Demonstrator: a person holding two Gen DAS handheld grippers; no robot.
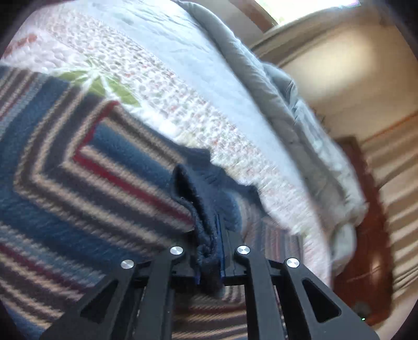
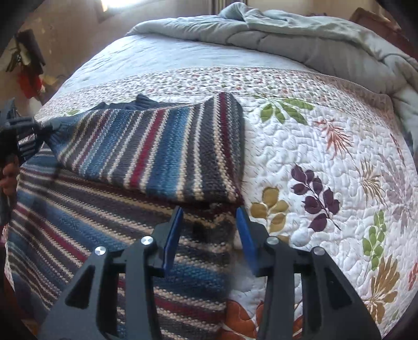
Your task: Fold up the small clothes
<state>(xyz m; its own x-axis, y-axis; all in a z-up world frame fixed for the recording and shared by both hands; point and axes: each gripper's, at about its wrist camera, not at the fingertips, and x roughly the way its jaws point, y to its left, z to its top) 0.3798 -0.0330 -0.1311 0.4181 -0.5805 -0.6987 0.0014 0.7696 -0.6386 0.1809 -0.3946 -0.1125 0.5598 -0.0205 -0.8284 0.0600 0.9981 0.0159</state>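
Left tool (image 1: 209,251) clamped on sweater (image 2: 156,146) cuff at 9 o'clock; right tool (image 2: 209,222) parted, empty. Risk: one-sided pull skews fold.

i'm over a bed (image 2: 326,146) with a white leaf-print quilt (image 2: 300,136); a grey duvet (image 2: 300,34) bunches at its far end. cream walls (image 1: 347,68), dark red rug (image 1: 365,235), sunlight from a window (image 1: 300,7).
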